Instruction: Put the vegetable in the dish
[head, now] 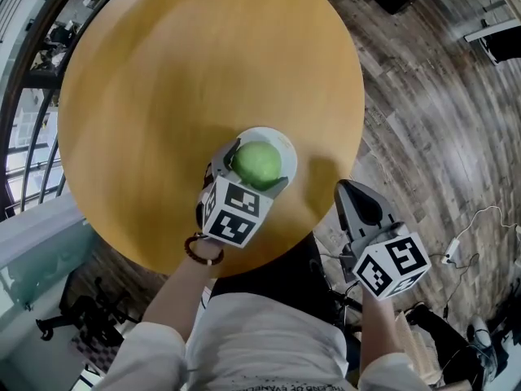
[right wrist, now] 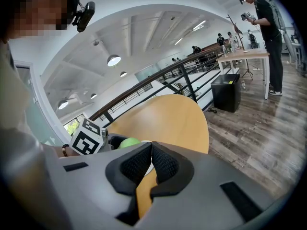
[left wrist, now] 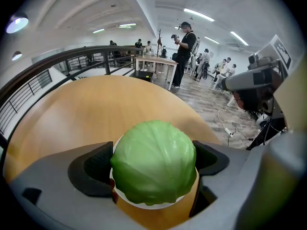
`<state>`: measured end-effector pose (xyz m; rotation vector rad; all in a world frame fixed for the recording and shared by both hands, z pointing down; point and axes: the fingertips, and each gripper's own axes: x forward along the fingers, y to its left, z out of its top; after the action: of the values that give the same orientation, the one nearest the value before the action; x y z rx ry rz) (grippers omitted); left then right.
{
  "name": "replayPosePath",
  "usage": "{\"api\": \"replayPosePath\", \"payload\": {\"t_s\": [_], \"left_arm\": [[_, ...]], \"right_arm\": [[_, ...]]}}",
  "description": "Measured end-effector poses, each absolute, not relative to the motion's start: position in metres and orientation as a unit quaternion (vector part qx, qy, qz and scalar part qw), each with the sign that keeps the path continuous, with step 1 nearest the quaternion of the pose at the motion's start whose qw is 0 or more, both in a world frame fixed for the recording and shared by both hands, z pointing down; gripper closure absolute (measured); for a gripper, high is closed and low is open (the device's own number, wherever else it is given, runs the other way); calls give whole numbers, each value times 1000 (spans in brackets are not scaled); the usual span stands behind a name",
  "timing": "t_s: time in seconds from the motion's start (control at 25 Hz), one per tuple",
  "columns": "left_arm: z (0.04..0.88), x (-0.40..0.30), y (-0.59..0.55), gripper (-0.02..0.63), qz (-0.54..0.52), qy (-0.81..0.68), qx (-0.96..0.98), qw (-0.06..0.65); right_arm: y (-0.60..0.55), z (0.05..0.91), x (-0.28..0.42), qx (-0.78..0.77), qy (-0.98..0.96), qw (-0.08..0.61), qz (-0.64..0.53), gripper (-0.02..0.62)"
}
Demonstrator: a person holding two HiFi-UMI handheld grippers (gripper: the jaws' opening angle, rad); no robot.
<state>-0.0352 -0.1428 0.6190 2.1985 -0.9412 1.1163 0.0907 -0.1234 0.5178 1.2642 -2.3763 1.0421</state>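
A round green cabbage [head: 257, 163] is held between the jaws of my left gripper [head: 253, 172], right over a small white dish [head: 282, 141] near the table's front edge. In the left gripper view the cabbage [left wrist: 153, 162] fills the gap, both dark pads [left wrist: 93, 169] press its sides, and the dish rim [left wrist: 144, 205] shows beneath it. My right gripper [head: 356, 195] hovers off the table's edge to the right, shut with nothing in it. Its pads [right wrist: 163, 164] meet in the right gripper view, where the cabbage [right wrist: 128, 142] peeks out beyond them.
The round wooden table [head: 187, 72] carries only the dish. Wood-plank floor [head: 440, 120] lies to the right, with a white cable [head: 480, 218] on it. A railing [head: 24, 137] runs along the left. People stand far off by a table [left wrist: 153, 63].
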Motion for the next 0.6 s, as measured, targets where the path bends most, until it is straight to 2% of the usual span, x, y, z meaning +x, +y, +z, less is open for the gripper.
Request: {"api": "replayPosePath", "payload": {"t_s": [0.6], "left_arm": [[641, -30, -143, 100, 445, -336, 796, 234]], "right_arm": [[-121, 527, 97, 433, -812, 126, 371, 571]]}}
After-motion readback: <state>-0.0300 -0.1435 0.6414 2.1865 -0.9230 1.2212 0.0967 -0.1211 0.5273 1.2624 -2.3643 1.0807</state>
